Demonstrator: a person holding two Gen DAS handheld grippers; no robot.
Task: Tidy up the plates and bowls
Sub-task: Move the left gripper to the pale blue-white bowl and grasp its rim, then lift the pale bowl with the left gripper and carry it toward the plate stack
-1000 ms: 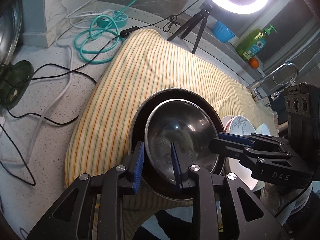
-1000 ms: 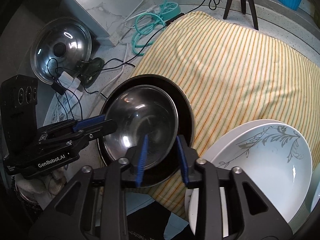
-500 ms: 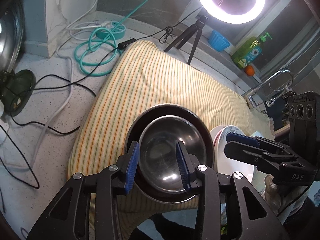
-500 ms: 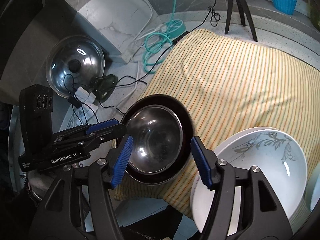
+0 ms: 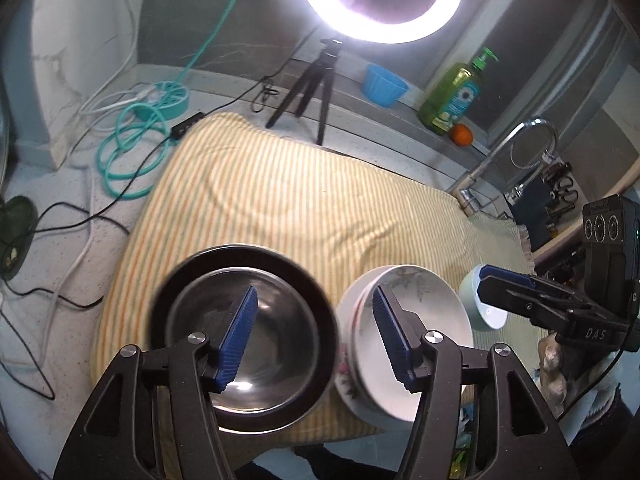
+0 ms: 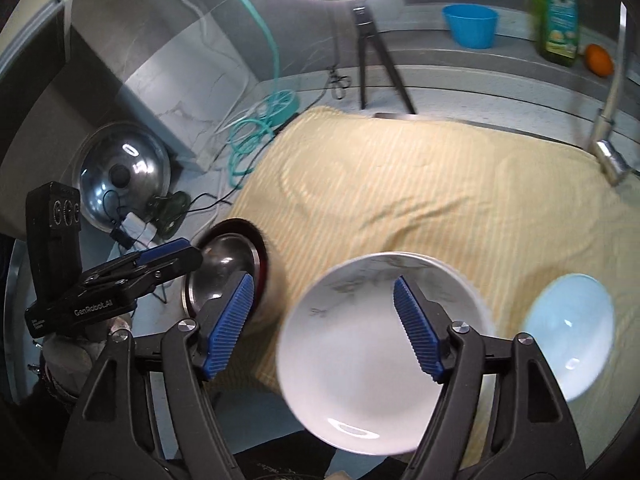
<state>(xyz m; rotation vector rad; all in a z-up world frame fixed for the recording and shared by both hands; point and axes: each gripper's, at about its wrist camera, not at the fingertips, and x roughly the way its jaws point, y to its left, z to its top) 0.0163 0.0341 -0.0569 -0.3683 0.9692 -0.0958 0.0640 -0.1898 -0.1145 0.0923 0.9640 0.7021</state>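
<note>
Striped towel [image 5: 304, 204] far half bare | both hand-held grippers [image 5: 312, 336] [image 6: 324, 328] opening, empty

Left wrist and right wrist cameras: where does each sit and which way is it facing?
Left wrist: on the left tool, looking down at the steel bowl; its own opening fingers and the right tool show.
Right wrist: on the right tool, over the white plate; left tool shows.
Shared: striped cloth, both dishes.

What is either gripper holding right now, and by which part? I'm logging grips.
Nothing is held. The left gripper and the right gripper are both opening, empty, above the steel bowl nested in the black plate.
</note>
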